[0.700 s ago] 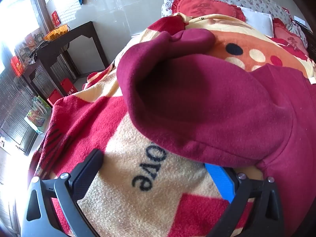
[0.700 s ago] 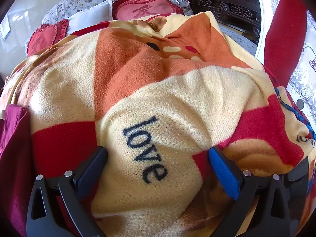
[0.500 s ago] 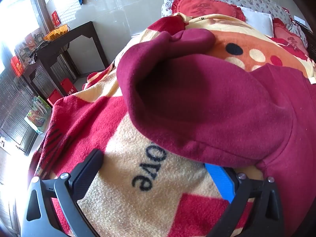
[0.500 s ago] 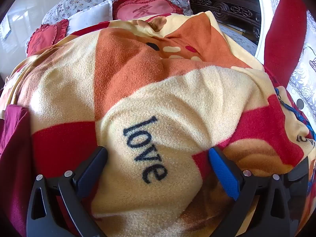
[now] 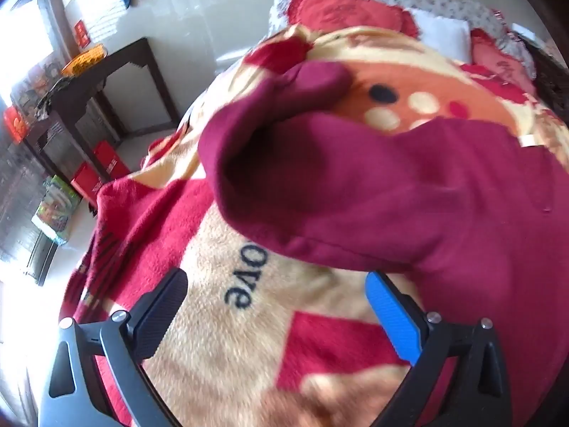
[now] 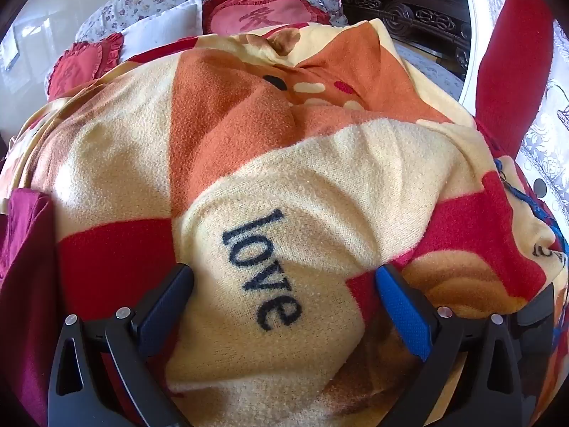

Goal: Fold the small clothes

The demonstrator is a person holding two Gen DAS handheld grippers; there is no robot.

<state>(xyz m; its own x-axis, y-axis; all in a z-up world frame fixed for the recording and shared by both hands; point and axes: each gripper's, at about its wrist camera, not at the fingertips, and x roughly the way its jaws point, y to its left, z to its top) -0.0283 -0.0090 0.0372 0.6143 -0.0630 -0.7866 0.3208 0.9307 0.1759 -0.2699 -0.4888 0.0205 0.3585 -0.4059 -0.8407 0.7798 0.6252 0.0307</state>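
Left view is shifting slightly against the earlier frames: the maroon garment (image 5: 409, 185) is sitting a bit lower and closer in the frame, and the picture is blurring, so the left gripper (image 5: 277, 295) is starting to move. Right view is reading the same as half a second ago, no change.

Meaning for the task, as I judge it: folding is not yet underway; this looks like the first reach toward the cloth.

Left gripper: jaws are standing fully apart, nothing between them but the blanket (image 5: 220, 338) below. The blue pad (image 5: 393, 315) is sitting just under the garment's near edge; cannot tell if it is touching. Gripper is pointing steeply down toward the bed.

Right gripper (image 6: 284, 291): jaws are also wide apart, holding nothing, pointing steeply down over the "love" print on the blanket. The garment is only showing at the left edge of the right view (image 6: 25, 284), well off to the side of the fingers.

Garment is lying rumpled on the blanket, one flap humped up toward the pillows (image 5: 341, 10). Likely next: left pinching the near hem.
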